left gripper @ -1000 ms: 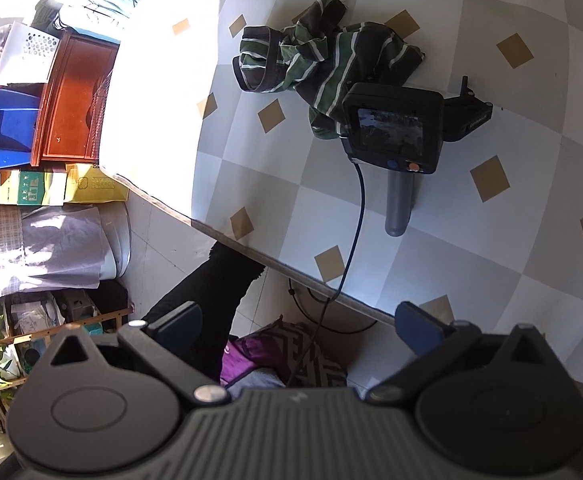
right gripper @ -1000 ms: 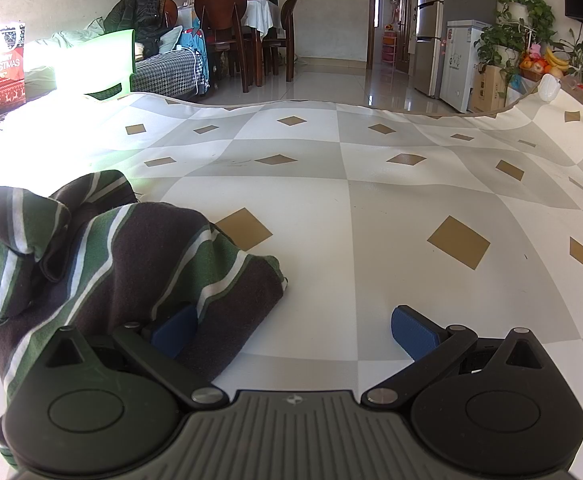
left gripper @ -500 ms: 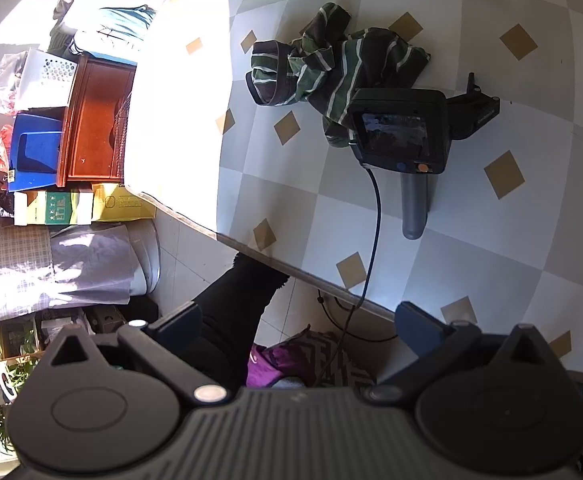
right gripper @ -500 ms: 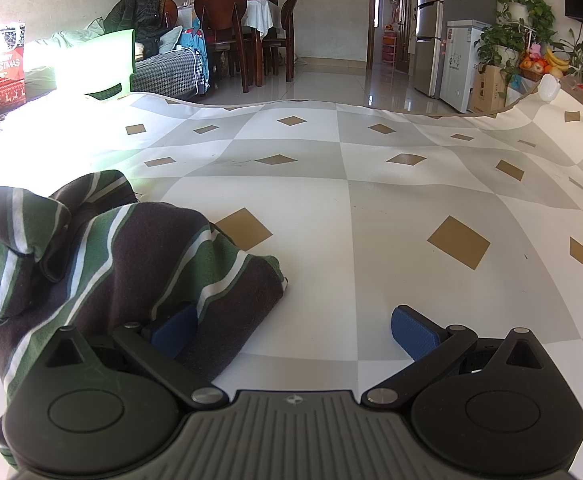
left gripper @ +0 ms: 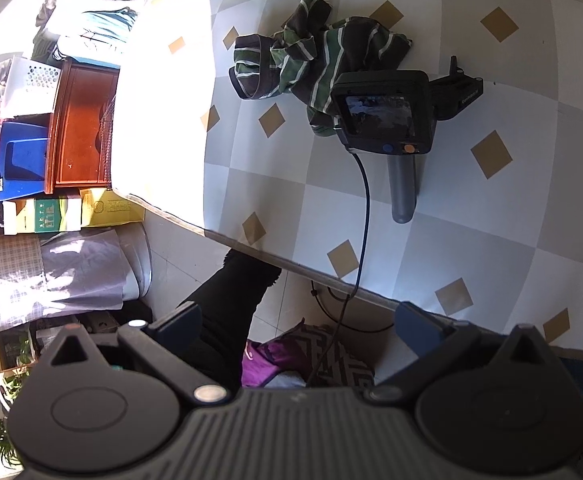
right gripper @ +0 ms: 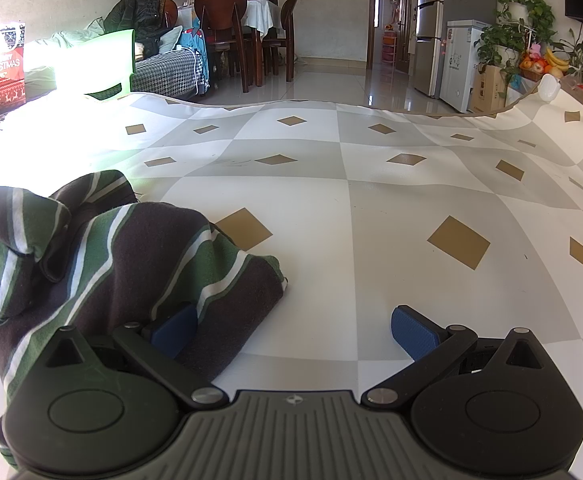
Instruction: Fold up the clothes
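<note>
A crumpled garment point(left gripper: 319, 60) with dark, green and white stripes lies in a heap on the checked tablecloth point(left gripper: 471, 240). My right gripper point(right gripper: 293, 328) rests on the table, open, right beside the garment point(right gripper: 111, 256); its left pad point(right gripper: 175, 326) touches the cloth's edge, and bare cloth-free table lies between the fingers. From above, its back screen point(left gripper: 379, 116) and grey handle point(left gripper: 403, 188) show, with part of the heap hidden under them. My left gripper point(left gripper: 297, 320) is open, holding nothing, high above the table's near edge.
A cable point(left gripper: 365, 208) runs from the right gripper over the table edge point(left gripper: 251, 246) down to the floor. A person's dark leg point(left gripper: 231, 304) stands below. Boxes and a wooden cabinet point(left gripper: 79, 128) crowd the left. Chairs point(right gripper: 231, 32) and a fridge point(right gripper: 431, 28) stand beyond the table.
My left gripper has drawn up and back from the table, so the garment and right gripper look smaller and farther. The right gripper and the garment have stayed still.
</note>
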A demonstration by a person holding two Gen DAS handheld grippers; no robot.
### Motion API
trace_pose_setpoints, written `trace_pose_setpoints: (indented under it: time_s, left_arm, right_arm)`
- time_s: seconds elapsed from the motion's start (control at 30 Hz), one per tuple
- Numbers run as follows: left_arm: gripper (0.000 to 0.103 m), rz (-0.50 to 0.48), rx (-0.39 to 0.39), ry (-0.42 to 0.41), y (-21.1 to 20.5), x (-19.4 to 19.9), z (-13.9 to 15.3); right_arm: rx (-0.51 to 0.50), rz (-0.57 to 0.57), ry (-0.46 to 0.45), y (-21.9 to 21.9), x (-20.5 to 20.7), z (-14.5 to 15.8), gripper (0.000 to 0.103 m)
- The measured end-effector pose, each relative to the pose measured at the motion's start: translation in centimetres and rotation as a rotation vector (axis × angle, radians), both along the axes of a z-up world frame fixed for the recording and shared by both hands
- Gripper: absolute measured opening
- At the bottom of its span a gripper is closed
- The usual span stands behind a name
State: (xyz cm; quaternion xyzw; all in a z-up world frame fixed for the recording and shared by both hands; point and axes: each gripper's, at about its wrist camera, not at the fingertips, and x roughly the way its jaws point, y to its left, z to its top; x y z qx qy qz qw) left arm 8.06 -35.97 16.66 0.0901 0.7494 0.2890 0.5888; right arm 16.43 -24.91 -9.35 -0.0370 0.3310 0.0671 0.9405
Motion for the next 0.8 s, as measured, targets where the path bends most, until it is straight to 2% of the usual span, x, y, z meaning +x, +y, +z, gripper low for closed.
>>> trace_pose_setpoints:
  time_s: [0.53, 0.8]
  left_arm:
    - [0.103, 0.025, -0.067, -0.018, 1.3, -0.3, 1.7]
    - [0.103, 0.050, -0.098, -0.031, 3.3, -0.3, 2.4]
  right_arm:
    - [0.000, 0.000, 0.000, 0.0, 0.0, 0.0, 0.103]
    - [0.000, 0.000, 0.000, 0.0, 0.0, 0.0, 0.103]
